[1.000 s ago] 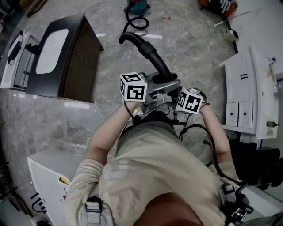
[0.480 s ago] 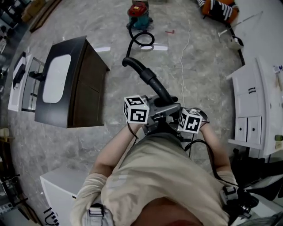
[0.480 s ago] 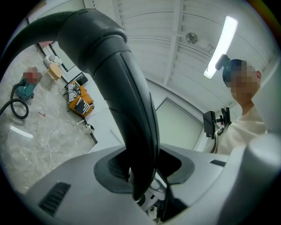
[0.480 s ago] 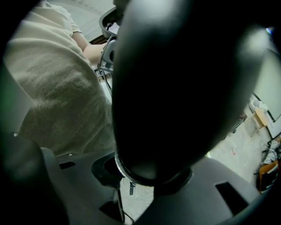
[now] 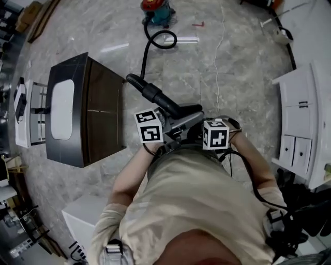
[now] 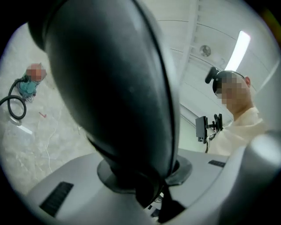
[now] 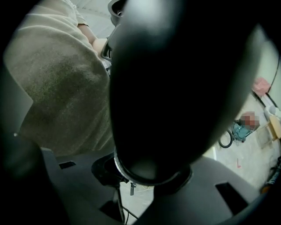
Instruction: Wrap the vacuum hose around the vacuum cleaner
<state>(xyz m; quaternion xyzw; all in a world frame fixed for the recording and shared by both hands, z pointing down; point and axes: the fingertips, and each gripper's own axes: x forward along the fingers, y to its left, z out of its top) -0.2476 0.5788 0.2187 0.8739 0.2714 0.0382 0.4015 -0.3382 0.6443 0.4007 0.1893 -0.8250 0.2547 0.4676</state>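
Note:
The vacuum cleaner [image 5: 156,7], red on top and teal below, stands far off on the stone floor. Its black hose [image 5: 150,49] loops beside it and runs to a stiff black end piece [image 5: 155,96] held at chest height. My left gripper [image 5: 170,124] has this end piece between its jaws, which are closing on it. My right gripper [image 5: 199,129] is shut on the same piece just behind. In the left gripper view the black tube [image 6: 114,88] fills the frame above the grey jaws. In the right gripper view the tube [image 7: 175,88] does the same.
A dark vanity cabinet [image 5: 103,114] with a white basin stands to the left, close to the hose tip. White cabinets [image 5: 305,119] line the right side. A white box [image 5: 77,217] sits at lower left. A thin white cord [image 5: 217,62] lies on the floor.
The stiff hose end has swung left and lower in the head view, toward the dark cabinet. Both grippers stayed on it, close to the chest.

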